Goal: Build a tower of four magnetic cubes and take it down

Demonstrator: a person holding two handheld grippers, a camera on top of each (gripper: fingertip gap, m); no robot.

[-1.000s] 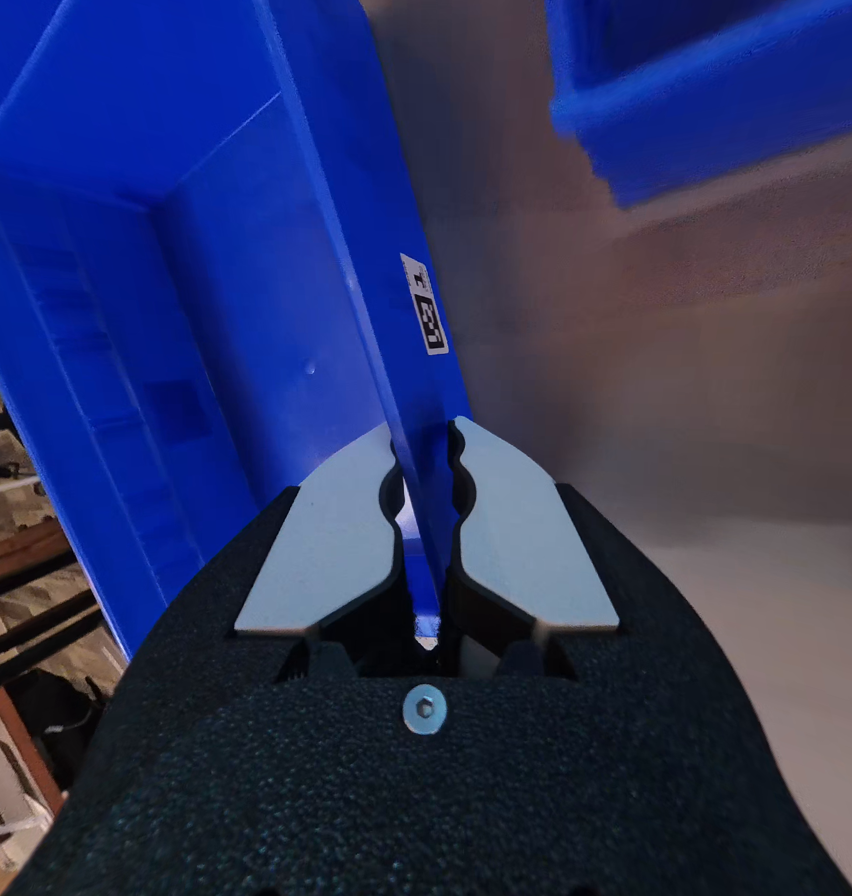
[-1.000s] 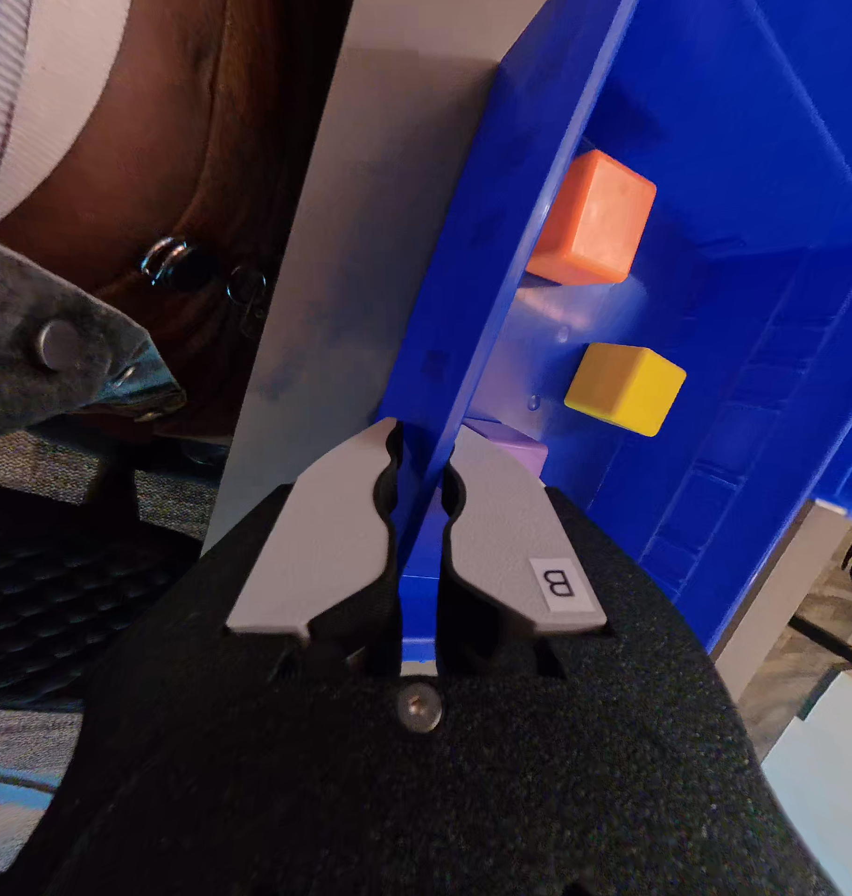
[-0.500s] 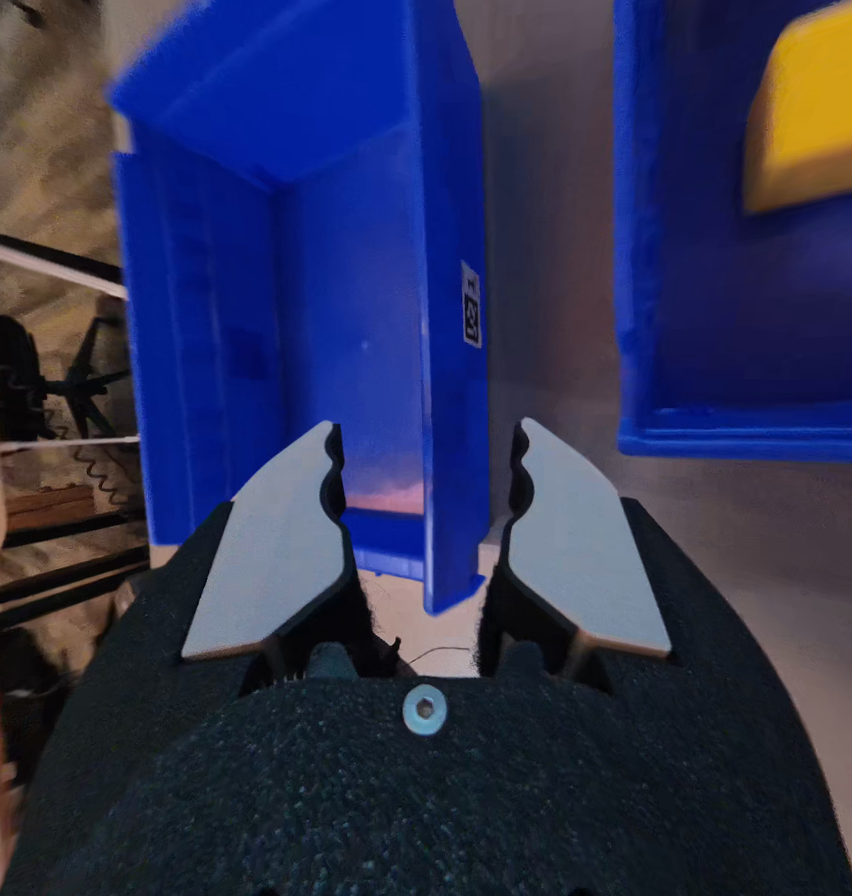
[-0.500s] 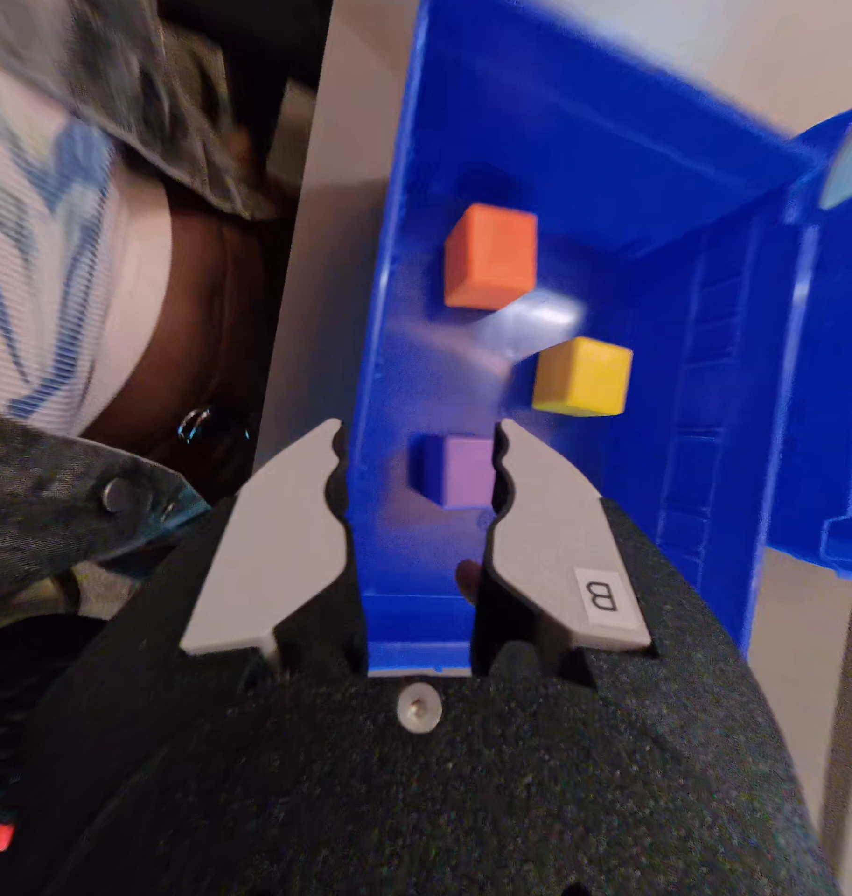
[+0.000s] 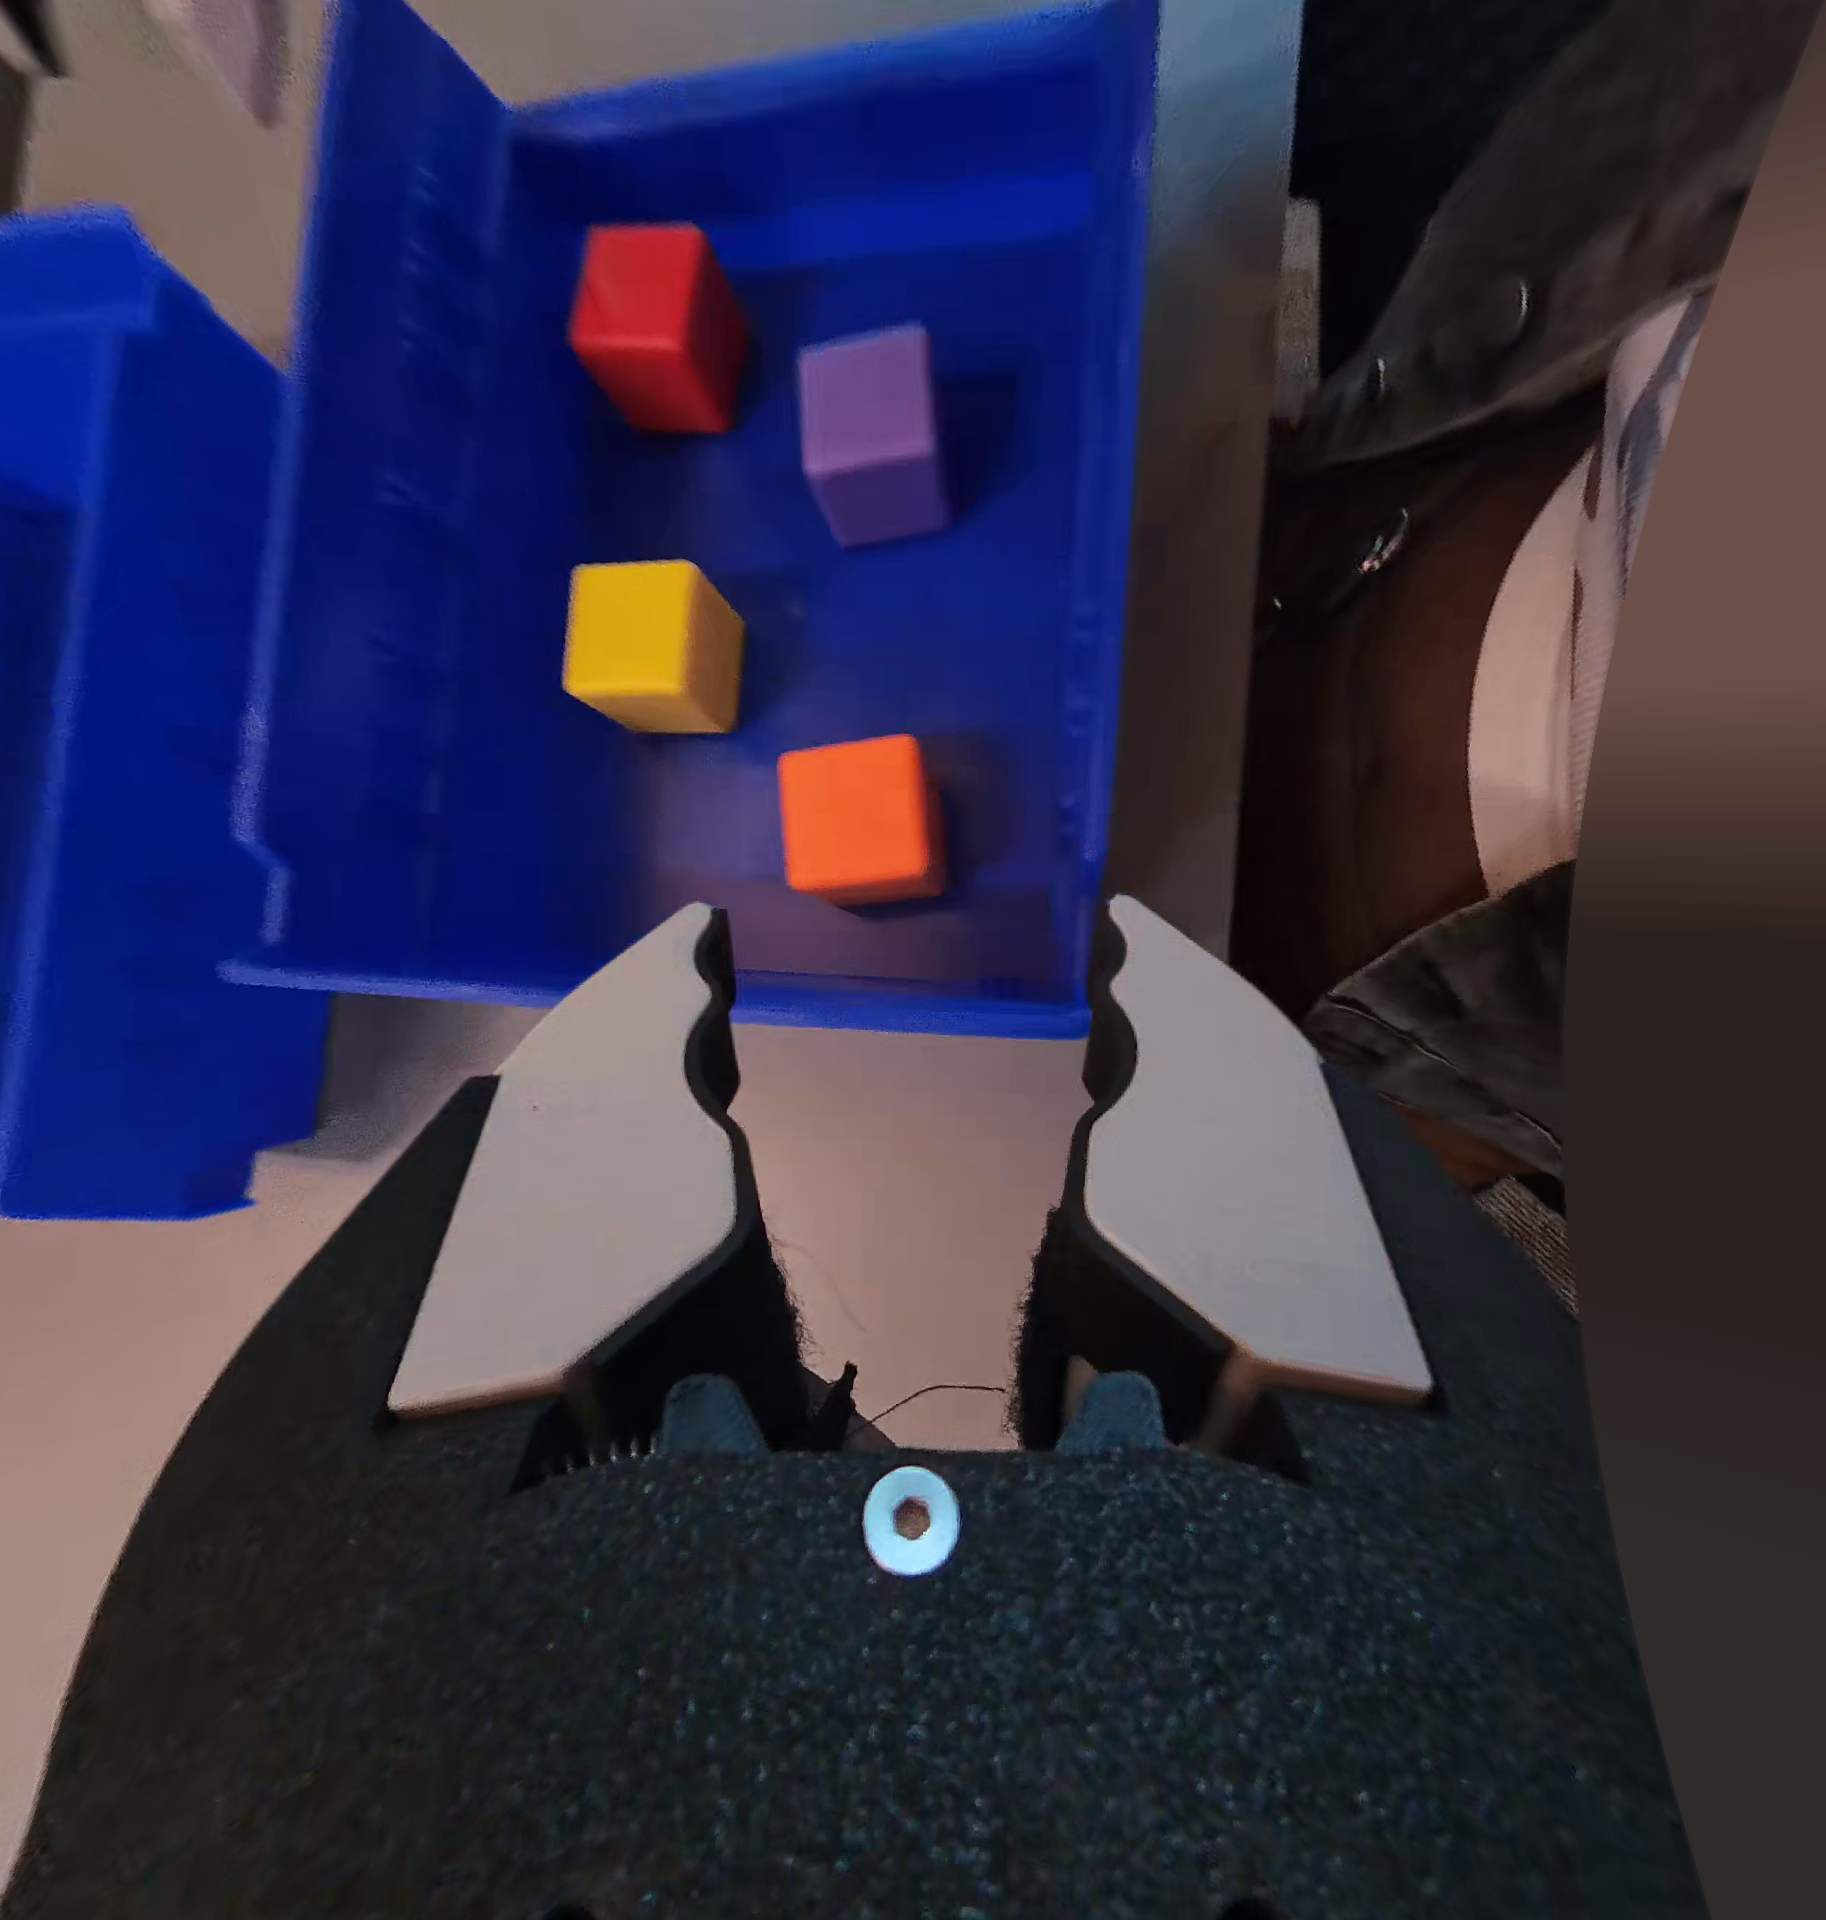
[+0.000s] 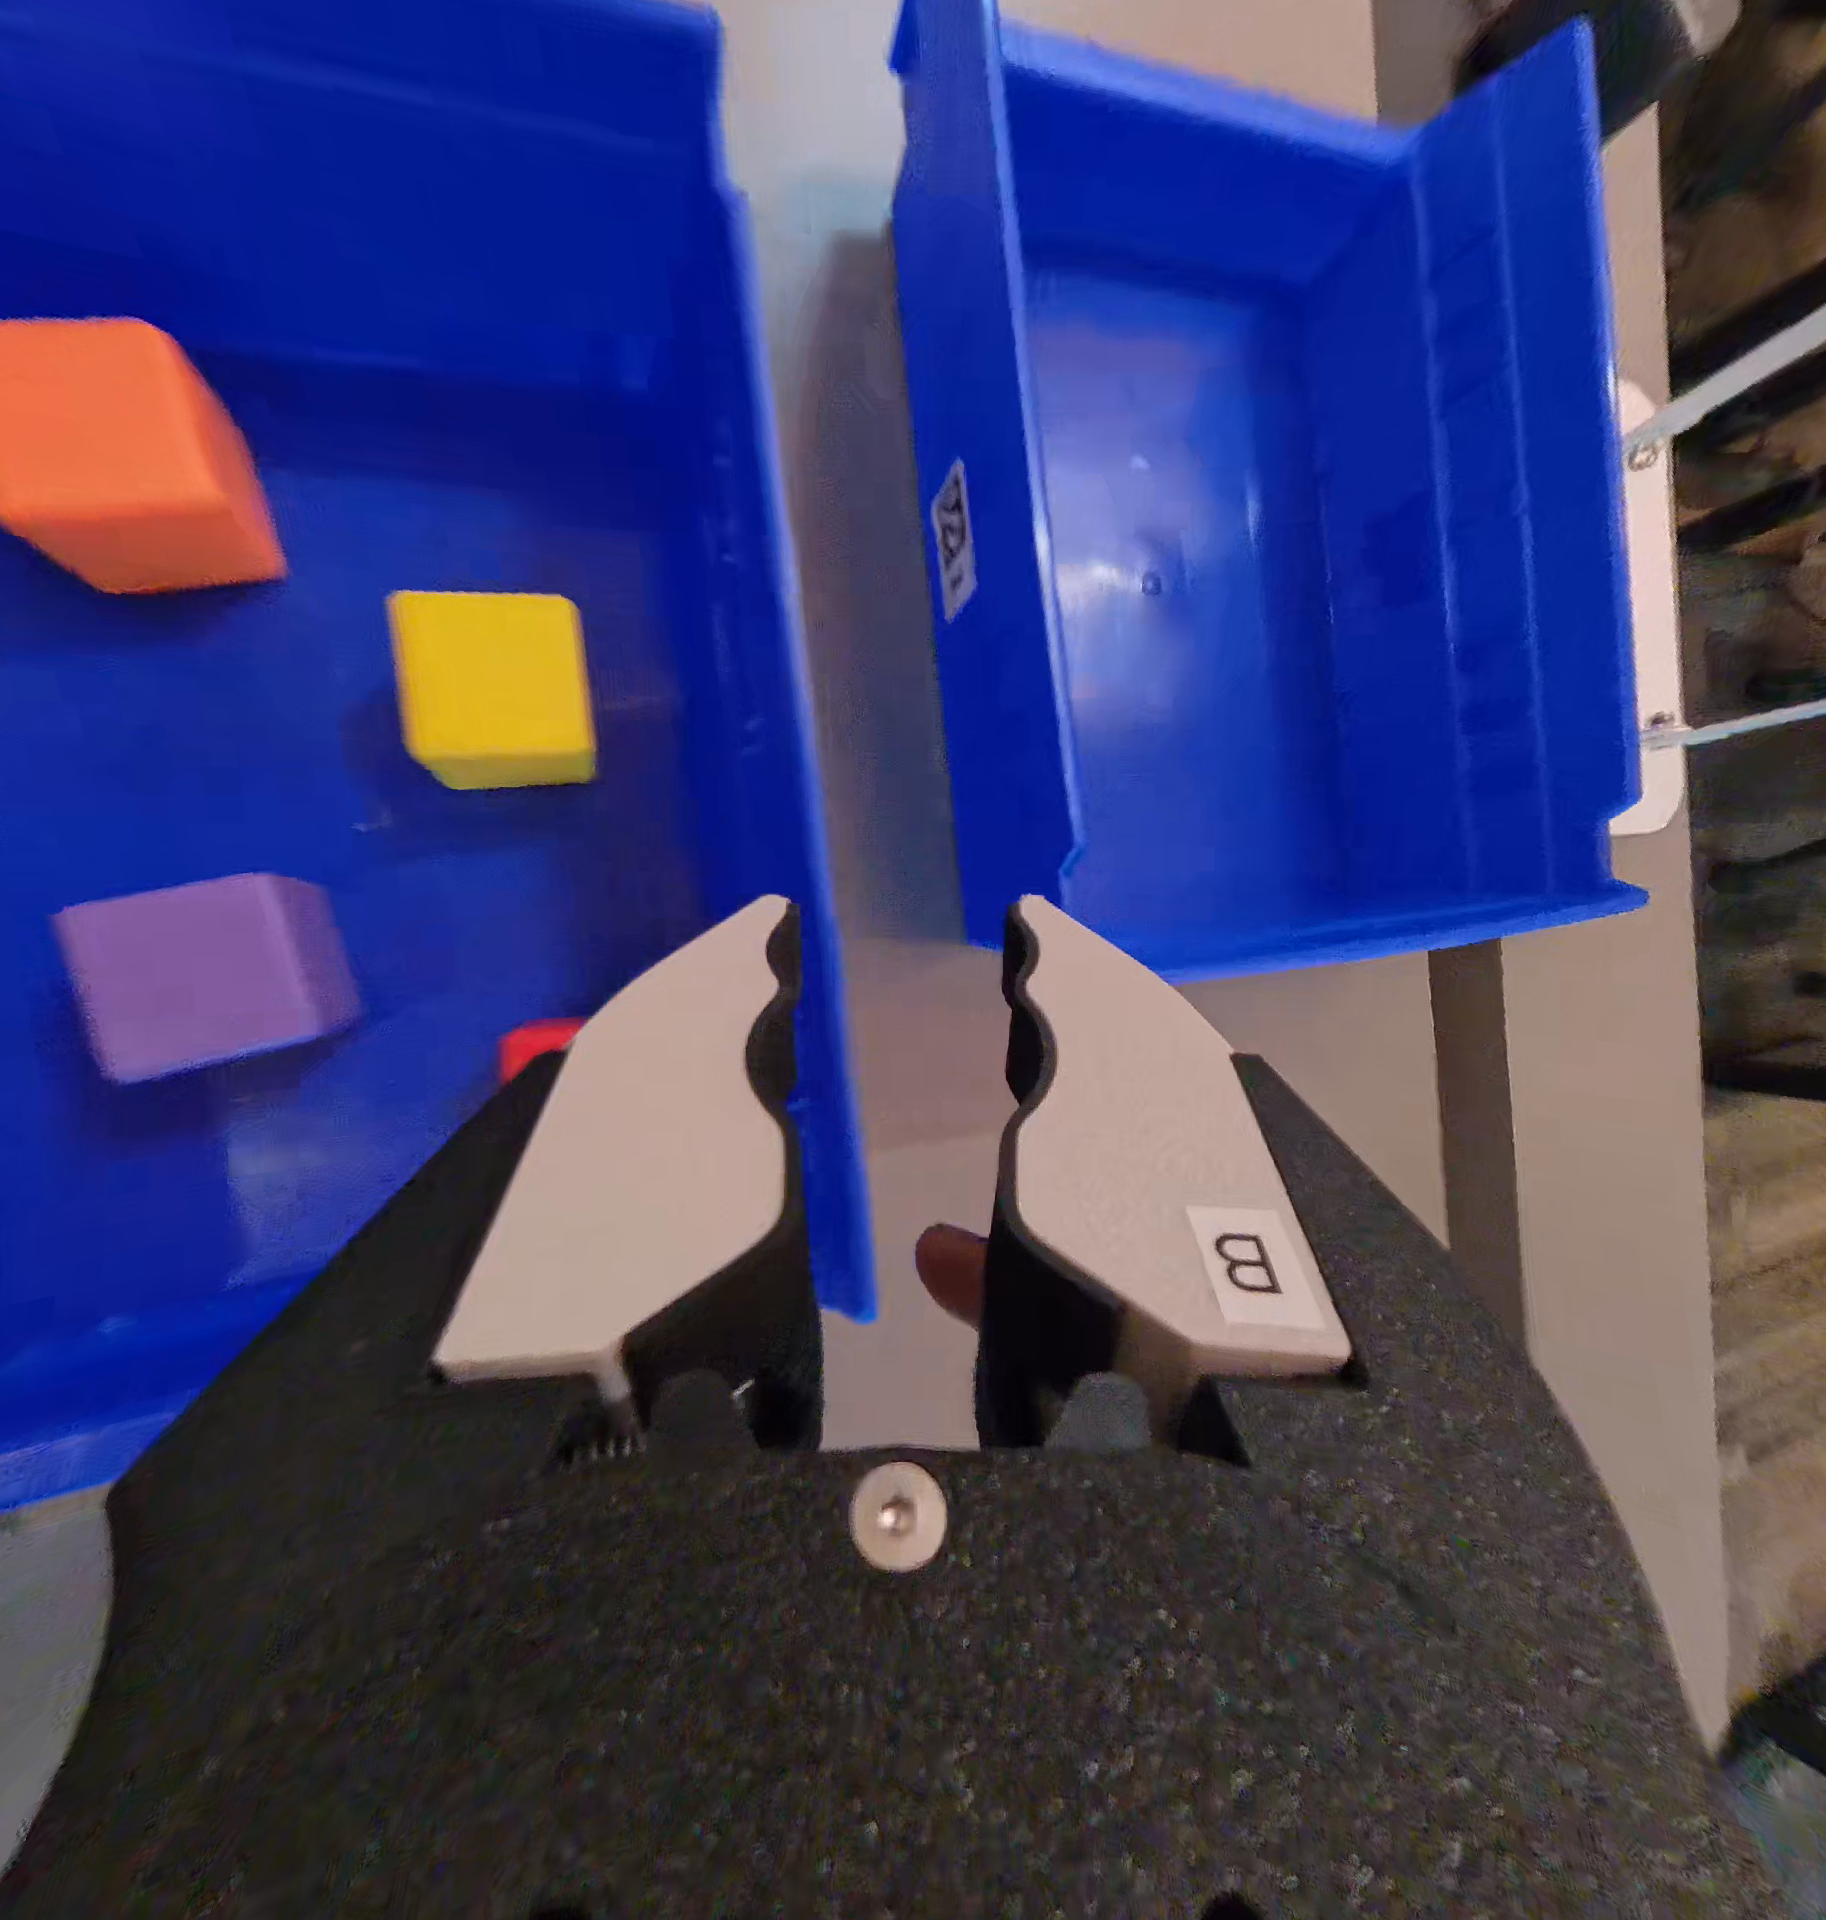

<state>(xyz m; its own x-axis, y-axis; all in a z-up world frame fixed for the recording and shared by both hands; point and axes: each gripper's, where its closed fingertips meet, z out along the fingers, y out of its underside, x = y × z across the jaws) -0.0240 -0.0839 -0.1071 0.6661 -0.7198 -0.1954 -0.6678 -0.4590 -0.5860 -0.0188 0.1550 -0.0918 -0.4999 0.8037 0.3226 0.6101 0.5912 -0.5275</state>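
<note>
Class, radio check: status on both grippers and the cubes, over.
Left gripper open, empty. Right gripper open, bin wall between its fingers, ungripped. Four cubes loose in blue bin, unstacked. Second bin empty.

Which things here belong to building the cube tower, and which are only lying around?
For the job: red cube; purple cube; yellow cube; orange cube; the blue bin holding them; both open tools.

Lying about: empty blue bin; person's clothing.

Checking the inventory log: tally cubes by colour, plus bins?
red cube: 1
purple cube: 1
yellow cube: 1
orange cube: 1
blue bins: 2
Total: 6
</note>
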